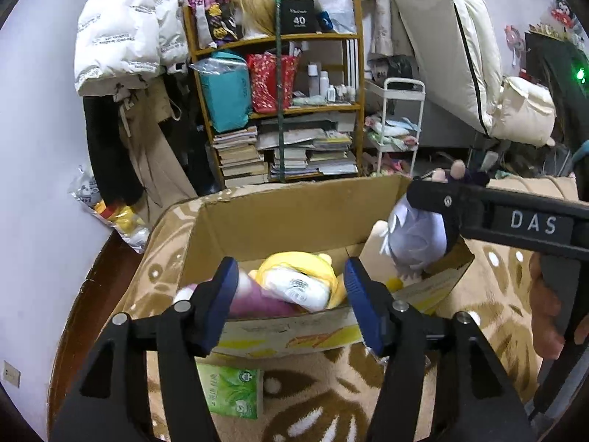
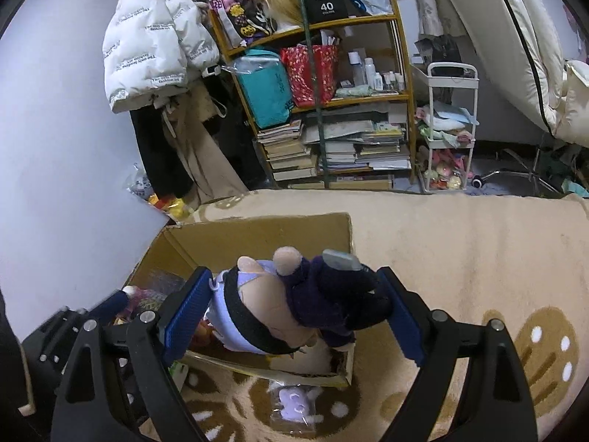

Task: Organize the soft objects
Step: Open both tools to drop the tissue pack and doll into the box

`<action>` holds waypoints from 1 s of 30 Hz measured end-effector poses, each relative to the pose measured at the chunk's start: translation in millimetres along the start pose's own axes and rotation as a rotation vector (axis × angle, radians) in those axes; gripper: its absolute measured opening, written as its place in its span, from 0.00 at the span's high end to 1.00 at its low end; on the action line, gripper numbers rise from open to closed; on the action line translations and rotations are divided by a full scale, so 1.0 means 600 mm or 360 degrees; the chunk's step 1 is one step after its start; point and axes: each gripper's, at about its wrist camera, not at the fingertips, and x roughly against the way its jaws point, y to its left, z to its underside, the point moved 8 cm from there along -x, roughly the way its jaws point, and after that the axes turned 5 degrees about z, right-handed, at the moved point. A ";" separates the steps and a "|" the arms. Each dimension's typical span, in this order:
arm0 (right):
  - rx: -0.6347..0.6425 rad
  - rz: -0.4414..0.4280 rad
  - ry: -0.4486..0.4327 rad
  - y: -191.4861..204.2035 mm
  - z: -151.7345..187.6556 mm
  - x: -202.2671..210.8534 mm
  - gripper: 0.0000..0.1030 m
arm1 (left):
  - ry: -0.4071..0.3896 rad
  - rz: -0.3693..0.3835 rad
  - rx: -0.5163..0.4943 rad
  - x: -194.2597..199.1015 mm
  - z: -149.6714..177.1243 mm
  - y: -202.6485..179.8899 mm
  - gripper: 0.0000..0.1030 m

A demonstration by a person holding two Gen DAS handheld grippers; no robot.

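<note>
An open cardboard box (image 1: 279,217) stands on a patterned rug. Inside lie a yellow-haired plush (image 1: 305,280) and a pink soft item (image 1: 254,300). My left gripper (image 1: 291,294) is open and empty, just in front of the box's near wall. My right gripper (image 2: 294,309) is shut on a plush doll (image 2: 279,313) with a lavender outfit and dark purple clothing, held over the box (image 2: 257,228). The doll (image 1: 416,235) and the right gripper (image 1: 515,217) show at the box's right end in the left wrist view.
A green tissue pack (image 1: 232,390) lies on the rug in front of the box. A small packaged lavender toy (image 2: 294,401) lies on the rug (image 2: 460,258). A cluttered bookshelf (image 1: 283,110), hanging coats and a white cart (image 1: 397,125) stand behind.
</note>
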 end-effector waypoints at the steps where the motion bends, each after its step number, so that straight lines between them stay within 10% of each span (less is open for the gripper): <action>1: -0.0011 -0.0003 0.0011 -0.002 0.001 -0.002 0.09 | 0.0010 0.0014 0.0014 0.000 0.001 0.001 0.33; 13: 0.0051 0.0038 0.0064 0.002 0.012 -0.005 0.04 | 0.0014 -0.0110 0.0063 0.025 0.008 0.020 0.10; 30: 0.0136 0.0063 0.0032 0.018 0.030 0.057 0.01 | 0.0074 -0.0275 0.0051 0.105 0.043 0.053 0.08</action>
